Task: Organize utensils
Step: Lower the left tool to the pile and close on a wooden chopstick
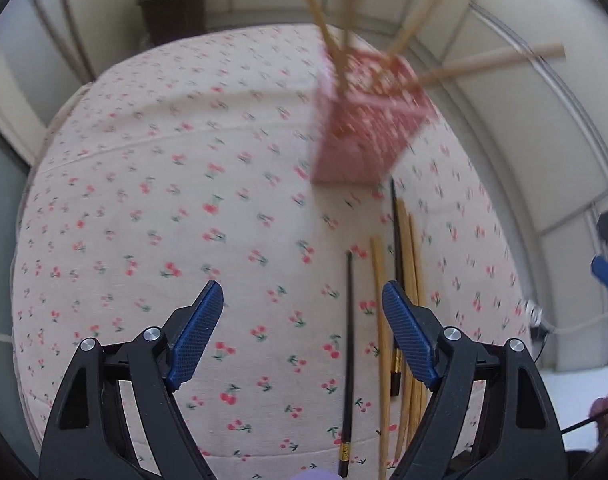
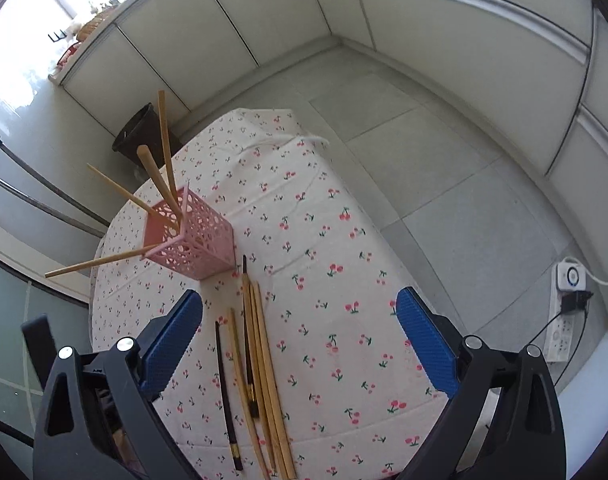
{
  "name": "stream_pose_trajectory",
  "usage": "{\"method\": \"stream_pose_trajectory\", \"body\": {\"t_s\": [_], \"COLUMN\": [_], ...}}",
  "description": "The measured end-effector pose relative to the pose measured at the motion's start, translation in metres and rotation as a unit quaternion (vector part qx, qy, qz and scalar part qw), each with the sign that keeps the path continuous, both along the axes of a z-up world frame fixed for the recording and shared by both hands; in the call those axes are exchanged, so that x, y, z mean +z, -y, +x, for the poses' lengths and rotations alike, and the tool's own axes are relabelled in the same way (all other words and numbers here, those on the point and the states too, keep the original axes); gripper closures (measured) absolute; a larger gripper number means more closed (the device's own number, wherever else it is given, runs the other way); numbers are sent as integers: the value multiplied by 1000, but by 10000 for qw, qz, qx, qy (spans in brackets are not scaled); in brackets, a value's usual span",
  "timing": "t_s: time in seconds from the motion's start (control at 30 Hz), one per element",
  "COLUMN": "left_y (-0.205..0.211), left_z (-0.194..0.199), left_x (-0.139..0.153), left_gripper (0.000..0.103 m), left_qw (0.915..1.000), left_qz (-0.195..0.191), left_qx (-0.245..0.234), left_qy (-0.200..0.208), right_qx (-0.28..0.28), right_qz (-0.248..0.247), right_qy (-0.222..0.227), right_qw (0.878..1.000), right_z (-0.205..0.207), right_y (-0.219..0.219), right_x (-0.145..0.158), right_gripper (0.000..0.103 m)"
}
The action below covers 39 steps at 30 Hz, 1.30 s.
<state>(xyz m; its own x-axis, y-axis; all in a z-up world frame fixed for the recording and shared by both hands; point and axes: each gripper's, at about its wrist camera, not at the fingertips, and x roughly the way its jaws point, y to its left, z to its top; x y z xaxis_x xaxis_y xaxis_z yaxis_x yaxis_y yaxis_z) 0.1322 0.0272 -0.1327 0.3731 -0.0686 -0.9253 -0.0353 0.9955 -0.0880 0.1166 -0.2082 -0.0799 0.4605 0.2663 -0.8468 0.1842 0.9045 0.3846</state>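
Left gripper [image 1: 303, 312]: your jaws are apart, empty.
Right gripper [image 2: 300, 320]: apart, above chopsticks [image 2: 260, 360].
Holder [image 2: 192, 236]: four sticks inside.

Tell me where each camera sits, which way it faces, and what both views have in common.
Left wrist: rides the left gripper, facing forward and down over the cherry-print tablecloth; its open blue fingers show.
Right wrist: rides the right gripper, higher, facing the table and floor; its open fingers show.
Shared: the pink holder with chopsticks in it and the loose chopsticks lying before it.
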Motion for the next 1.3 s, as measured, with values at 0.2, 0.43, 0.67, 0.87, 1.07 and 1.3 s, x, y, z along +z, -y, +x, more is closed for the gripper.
{"method": "stream_pose_trajectory", "body": {"t_s": [0.2, 0.43, 0.67, 0.87, 1.07, 1.3], "left_y": [30, 33, 47, 61, 64, 23], "left_z": [15, 41, 50, 55, 51, 21], "left_x": [-25, -47, -49, -51, -52, -42], "left_gripper": [48, 74, 84, 94, 97, 97], "left_qw": [9996, 9994, 9995, 9980, 9973, 9981], "left_qz": [-42, -241, 167, 411, 446, -270], "left_qx": [-256, -107, -120, -428, -505, -218], "left_qy": [-74, -234, -220, -227, -292, -506], "right_qx": [-35, 15, 0, -106, -115, 43], "right_qz": [234, 606, 781, 932, 895, 797], "right_qy": [-138, -248, -282, -441, -564, -835], "right_qw": [9996, 9979, 9965, 9946, 9943, 9933], "right_z": [-3, -1, 0, 2, 3, 6], "right_y": [10, 15, 18, 22, 21, 8], "right_x": [-2, -1, -2, -10, -19, -38], "right_gripper": [8, 8, 8, 8, 8, 8]}}
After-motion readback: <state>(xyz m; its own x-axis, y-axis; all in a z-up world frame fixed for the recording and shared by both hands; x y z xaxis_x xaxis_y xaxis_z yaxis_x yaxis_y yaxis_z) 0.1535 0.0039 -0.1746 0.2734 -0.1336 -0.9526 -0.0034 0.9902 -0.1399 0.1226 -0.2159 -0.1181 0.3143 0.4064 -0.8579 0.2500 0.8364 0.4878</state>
